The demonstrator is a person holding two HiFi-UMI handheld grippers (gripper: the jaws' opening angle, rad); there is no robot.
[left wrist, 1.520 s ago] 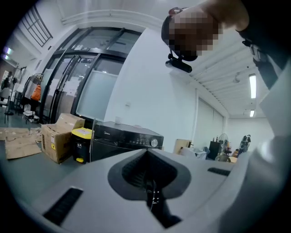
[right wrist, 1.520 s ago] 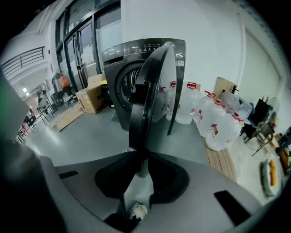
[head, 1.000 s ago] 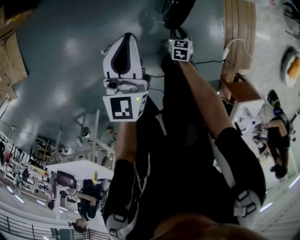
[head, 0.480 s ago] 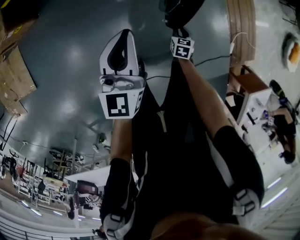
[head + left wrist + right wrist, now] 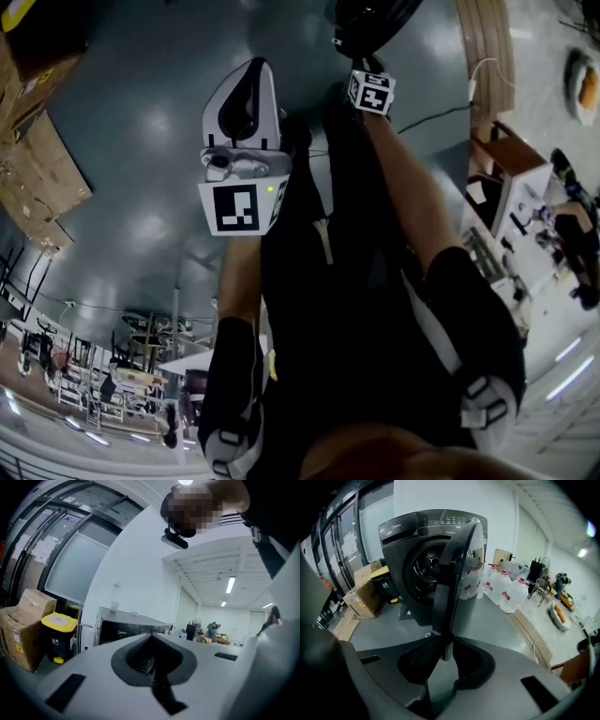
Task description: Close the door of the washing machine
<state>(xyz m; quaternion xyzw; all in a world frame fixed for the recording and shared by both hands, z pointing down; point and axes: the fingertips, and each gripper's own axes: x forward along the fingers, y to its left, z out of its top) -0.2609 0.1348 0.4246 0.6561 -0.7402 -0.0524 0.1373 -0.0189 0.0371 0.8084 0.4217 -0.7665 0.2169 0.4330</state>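
Right gripper [image 5: 445,644] is clamped on the rim of the door [image 5: 457,569]. This door stands wide open, seen from its edge in the right gripper view, in front of the drum opening of the dark washing machine [image 5: 405,536]. Left gripper [image 5: 151,639] has its jaws pressed together and holds nothing.

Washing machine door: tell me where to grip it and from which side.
Grip the free rim of the door, edge-on, one jaw on each face. It stands swung out from the washing machine, its thin edge facing the right gripper, which already clamps that rim; likely a good hold for pushing it shut.
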